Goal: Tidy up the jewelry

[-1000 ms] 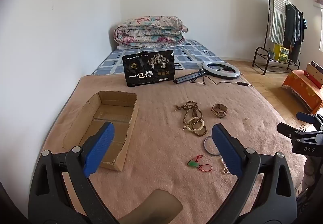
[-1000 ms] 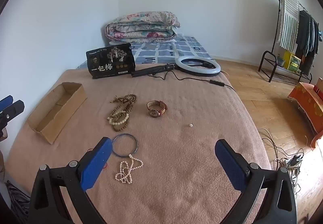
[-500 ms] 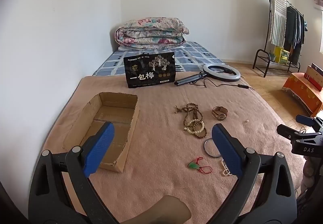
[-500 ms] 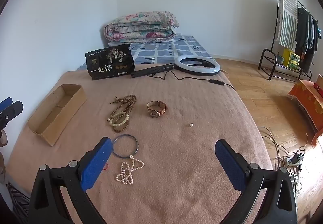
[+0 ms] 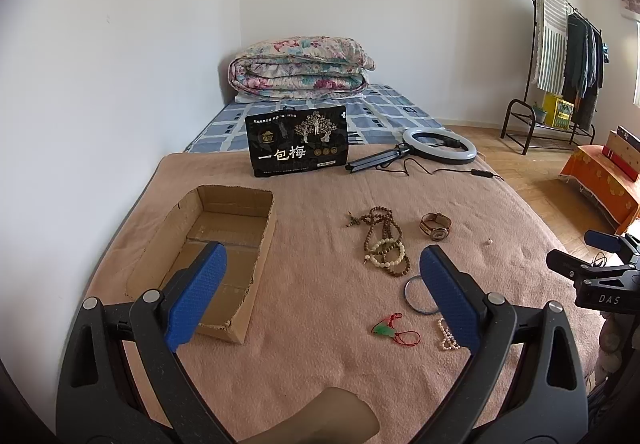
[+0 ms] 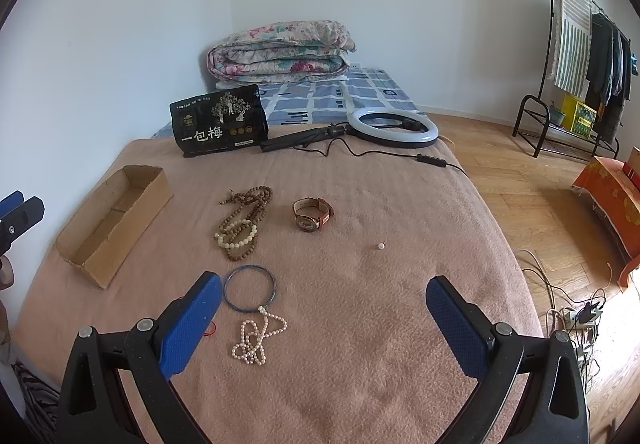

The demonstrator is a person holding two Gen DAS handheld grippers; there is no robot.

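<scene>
Jewelry lies on a tan blanket (image 6: 360,324): brown and cream bead strands (image 6: 242,220) (image 5: 384,244), a brown-strap watch (image 6: 312,214) (image 5: 435,226), a blue bangle (image 6: 250,287) (image 5: 416,298), a pearl necklace (image 6: 256,336) (image 5: 446,334), a green pendant on red cord (image 5: 386,329) and a loose pearl (image 6: 380,245) (image 5: 489,242). An open, empty cardboard box (image 5: 212,248) (image 6: 114,220) sits to the left. My left gripper (image 5: 320,284) is open above the blanket's near edge, beside the box. My right gripper (image 6: 322,308) is open, near the bangle and pearls.
A black snack bag (image 5: 297,146) stands at the blanket's far edge, next to a ring light (image 6: 392,126) with its cable. A folded quilt (image 5: 300,66) lies behind. A clothes rack (image 5: 560,56) and an orange-covered piece (image 6: 612,200) stand on the wood floor at right.
Both grippers have drifted slightly back and up, so the jewelry sits a little farther away in view. Nothing on the blanket moved.
</scene>
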